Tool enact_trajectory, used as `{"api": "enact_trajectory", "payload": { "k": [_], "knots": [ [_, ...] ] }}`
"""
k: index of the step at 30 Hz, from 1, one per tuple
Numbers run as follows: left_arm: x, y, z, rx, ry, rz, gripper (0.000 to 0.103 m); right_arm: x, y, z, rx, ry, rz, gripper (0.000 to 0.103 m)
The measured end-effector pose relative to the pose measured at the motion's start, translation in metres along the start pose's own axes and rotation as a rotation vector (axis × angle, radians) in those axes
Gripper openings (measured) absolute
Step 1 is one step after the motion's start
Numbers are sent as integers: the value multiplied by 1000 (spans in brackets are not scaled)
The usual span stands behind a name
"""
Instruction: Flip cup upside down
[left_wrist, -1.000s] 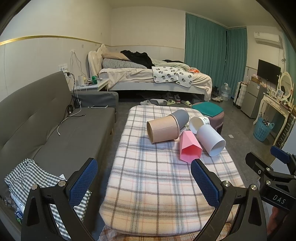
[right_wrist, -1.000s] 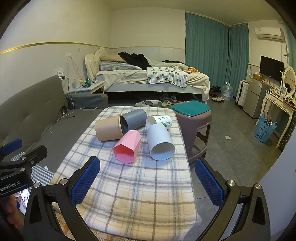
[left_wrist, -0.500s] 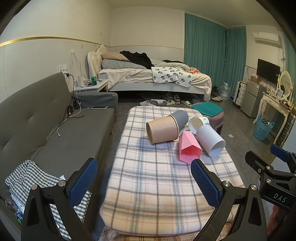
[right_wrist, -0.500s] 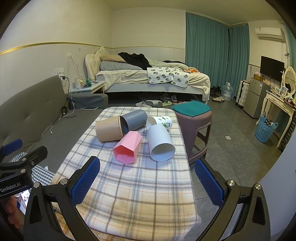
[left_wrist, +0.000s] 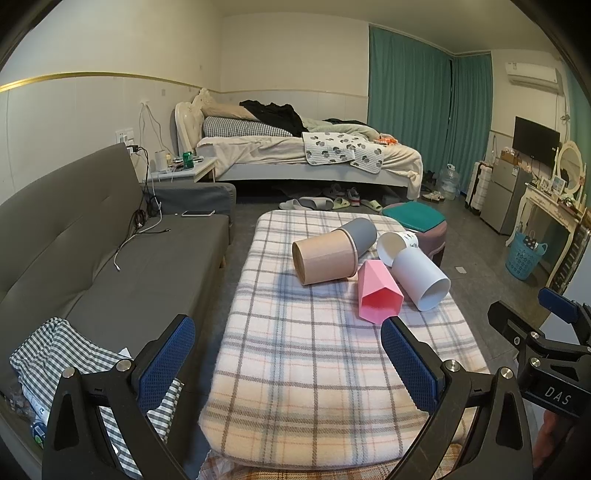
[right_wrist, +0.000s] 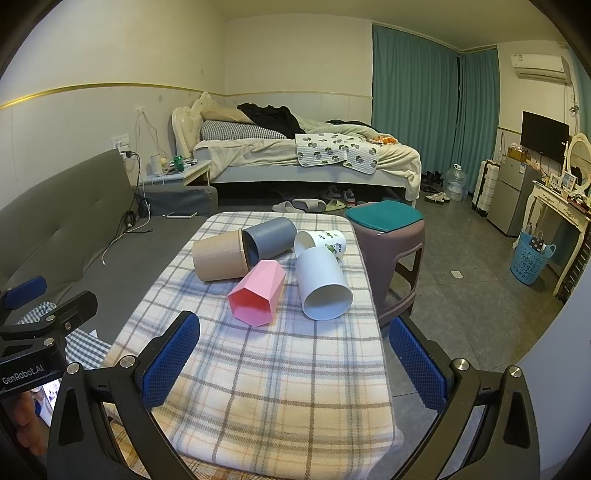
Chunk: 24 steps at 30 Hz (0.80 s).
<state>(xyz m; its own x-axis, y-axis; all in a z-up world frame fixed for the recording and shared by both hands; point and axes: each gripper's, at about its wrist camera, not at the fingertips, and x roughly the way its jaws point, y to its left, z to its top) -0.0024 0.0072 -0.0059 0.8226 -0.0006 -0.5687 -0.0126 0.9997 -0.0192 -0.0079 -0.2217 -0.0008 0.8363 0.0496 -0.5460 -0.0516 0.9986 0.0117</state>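
Note:
Several cups lie on their sides on a plaid-covered table (left_wrist: 317, 365) (right_wrist: 280, 376): a tan cup (left_wrist: 325, 258) (right_wrist: 219, 260), a grey cup (left_wrist: 360, 232) (right_wrist: 271, 240), a pink faceted cup (left_wrist: 376, 295) (right_wrist: 256, 293), a plain white cup (left_wrist: 421, 277) (right_wrist: 323, 284) and a small printed white cup (left_wrist: 399, 243) (right_wrist: 325, 242). My left gripper (left_wrist: 288, 362) is open and empty, over the table's near left part. My right gripper (right_wrist: 293, 360) is open and empty, over the near end, short of the pink and white cups.
A grey sofa (left_wrist: 110, 258) runs along the left with a checked cloth (left_wrist: 74, 358). A purple stool with a teal cushion (right_wrist: 388, 236) stands at the table's right. A bed (right_wrist: 295, 155) is at the back. A blue basket (right_wrist: 530, 258) stands at right.
Almost nothing has changed; both grippers stay open and the cups lie where they were, with only slight camera drift.

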Motion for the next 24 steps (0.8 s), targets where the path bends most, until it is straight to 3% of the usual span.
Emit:
{"api": "enact_trajectory", "payload": {
  "k": [13, 24],
  "knots": [
    [16, -8, 8, -5, 28, 7, 103, 10, -3, 4, -18, 2, 22, 103],
    [66, -16, 32, -33, 71, 16, 103, 64, -30, 30, -32, 39, 34, 103]
  ]
}}
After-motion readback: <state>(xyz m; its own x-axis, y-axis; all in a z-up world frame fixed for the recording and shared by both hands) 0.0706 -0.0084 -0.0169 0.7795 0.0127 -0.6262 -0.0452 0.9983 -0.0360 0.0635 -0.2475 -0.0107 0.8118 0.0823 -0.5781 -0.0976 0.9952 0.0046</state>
